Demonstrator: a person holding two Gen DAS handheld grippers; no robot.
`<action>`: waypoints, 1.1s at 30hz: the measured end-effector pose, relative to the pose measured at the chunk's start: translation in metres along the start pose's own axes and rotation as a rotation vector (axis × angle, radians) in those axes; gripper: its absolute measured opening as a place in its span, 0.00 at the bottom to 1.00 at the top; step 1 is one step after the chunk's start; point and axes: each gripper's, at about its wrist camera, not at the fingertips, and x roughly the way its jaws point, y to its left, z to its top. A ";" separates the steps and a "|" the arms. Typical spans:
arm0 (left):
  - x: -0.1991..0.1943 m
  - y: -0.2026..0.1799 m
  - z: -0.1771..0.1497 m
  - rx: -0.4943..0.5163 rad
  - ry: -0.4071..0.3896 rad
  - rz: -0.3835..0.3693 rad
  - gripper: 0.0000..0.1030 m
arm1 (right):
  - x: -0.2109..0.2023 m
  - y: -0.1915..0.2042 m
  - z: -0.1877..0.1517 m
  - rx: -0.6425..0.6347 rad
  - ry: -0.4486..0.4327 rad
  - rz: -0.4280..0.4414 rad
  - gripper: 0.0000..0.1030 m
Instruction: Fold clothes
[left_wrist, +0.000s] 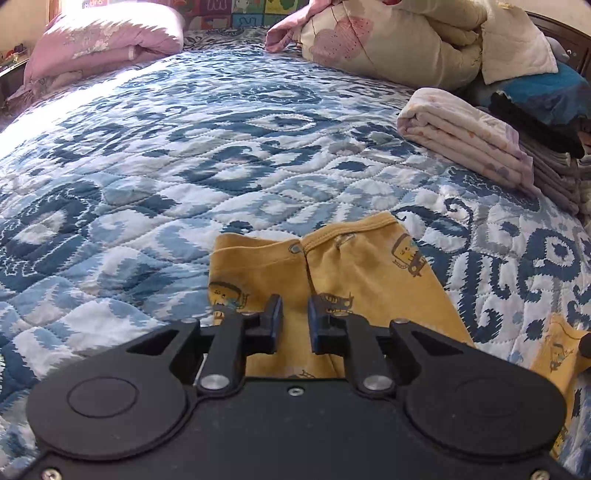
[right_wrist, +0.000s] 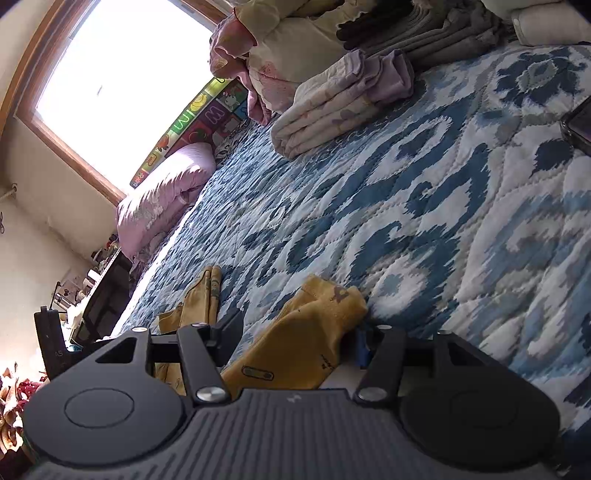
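Observation:
A yellow garment (left_wrist: 369, 266) with small cartoon prints lies spread on the blue and white quilt (left_wrist: 184, 147). My left gripper (left_wrist: 295, 319) hovers over its near part. The fingers stand a narrow gap apart and cloth shows flat through that gap. Another part of the garment (right_wrist: 303, 339) bunches up between the fingers of my right gripper (right_wrist: 293, 338). Those jaws stand wide, with quilt and shadow showing beside the cloth on both sides. A further yellow fold (right_wrist: 203, 299) lies to the left of that gripper.
A folded pale floral blanket (left_wrist: 465, 136) lies at the right, beside a stack of grey folded clothes (left_wrist: 554, 166). A pink pillow (left_wrist: 103, 40) and a heap of bedding (left_wrist: 388, 40) fill the far end. A dark flat object (right_wrist: 580, 125) rests on the quilt.

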 end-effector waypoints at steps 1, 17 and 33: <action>-0.011 0.003 0.002 -0.025 -0.038 -0.008 0.11 | 0.000 0.000 0.000 0.002 0.000 0.000 0.56; -0.079 -0.031 -0.086 0.044 -0.070 0.004 0.11 | -0.007 -0.012 0.000 0.022 -0.009 -0.021 0.15; -0.178 -0.072 -0.162 0.309 -0.118 -0.064 0.26 | -0.017 -0.017 -0.009 0.066 -0.087 -0.005 0.29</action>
